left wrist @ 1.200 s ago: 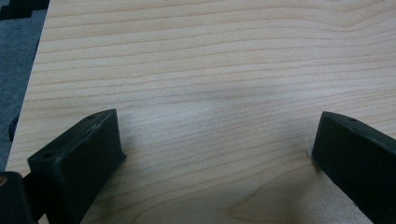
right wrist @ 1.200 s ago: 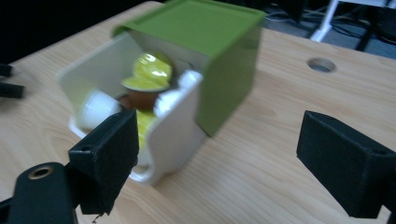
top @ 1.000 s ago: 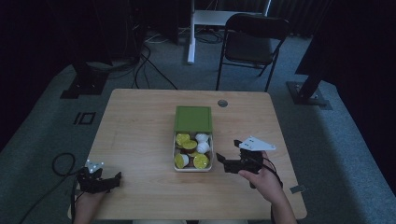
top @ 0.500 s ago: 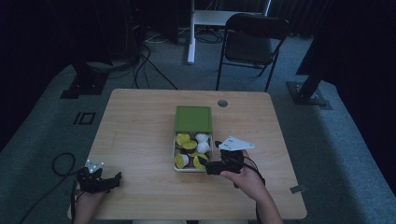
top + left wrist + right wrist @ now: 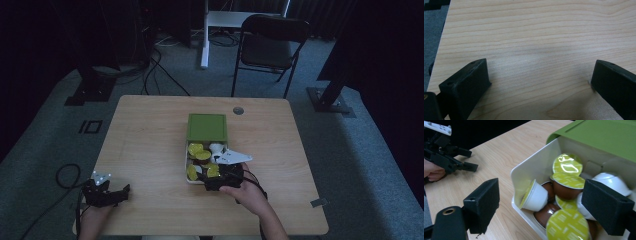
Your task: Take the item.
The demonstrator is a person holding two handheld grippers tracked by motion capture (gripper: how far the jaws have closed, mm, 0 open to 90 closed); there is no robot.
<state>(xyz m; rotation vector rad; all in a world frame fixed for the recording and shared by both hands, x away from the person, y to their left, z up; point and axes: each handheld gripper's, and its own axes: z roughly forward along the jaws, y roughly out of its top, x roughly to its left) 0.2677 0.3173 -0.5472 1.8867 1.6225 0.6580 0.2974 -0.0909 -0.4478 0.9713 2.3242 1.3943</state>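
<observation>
The right gripper point(image 5: 212, 181) hangs over the near end of the white box point(image 5: 185, 162), its jaws spread wide and holding nothing; in the right gripper view point(image 5: 541, 207) one jaw sits outside the box's near corner over bare wood and the other sits above the pods inside. The right hand point(image 5: 246, 192) grips it from the near side, and the grey three-cornered plate point(image 5: 234, 157) on top points toward the right. The box point(image 5: 524, 173) holds a heap of coffee pods point(image 5: 564, 185): several brown-bodied ones with yellow-green foil lids, and some white ones, one of them lying on its side against the box's wall with its lid facing that wall. A green lid point(image 5: 207, 127) lies at the far end of the box, covering or adjoining it; which cannot be told from above. The left gripper point(image 5: 120, 192) rests near the near-left corner of the table point(image 5: 150, 140), well apart from the box, with its jaws also spread and only bare wood grain point(image 5: 536, 50) between them in the left gripper view. The left hand point(image 5: 92, 217) holds it from below, and its cable point(image 5: 62, 175) loops off the table's left edge. Beyond the far edge of the table stands a dark folding chair point(image 5: 272, 45) on grey carpet point(image 5: 350, 150).
</observation>
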